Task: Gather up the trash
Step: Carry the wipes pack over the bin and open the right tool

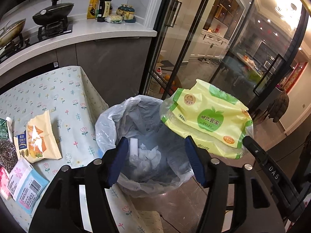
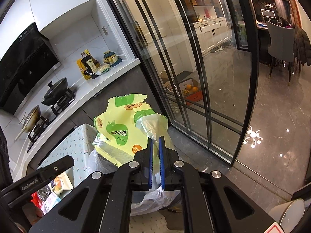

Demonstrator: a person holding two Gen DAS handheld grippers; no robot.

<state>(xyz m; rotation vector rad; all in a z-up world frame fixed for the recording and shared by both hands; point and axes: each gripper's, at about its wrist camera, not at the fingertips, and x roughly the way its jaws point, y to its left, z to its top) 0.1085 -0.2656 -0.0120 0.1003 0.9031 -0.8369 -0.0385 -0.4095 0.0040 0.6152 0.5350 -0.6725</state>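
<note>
Wrapper point(image 1: 208, 120), an empty yellow-green film pack, hangs over the far rim of the bin point(image 1: 108, 120), pinched at its edge in my right gripper point(image 2: 155, 141). It looks light, limp, slippery. My left gripper point(image 1: 155, 159) stands wide over the bin, empty.

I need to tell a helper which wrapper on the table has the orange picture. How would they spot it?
Start at the flowered tablecloth beside the lined trash bin. Wrappers lie along the cloth's near left edge; the cream snack packet lies the farthest back of them, toward the bin. Unlike the blue and white packet nearer the camera, it shows orange food pictures and a torn top.
</note>
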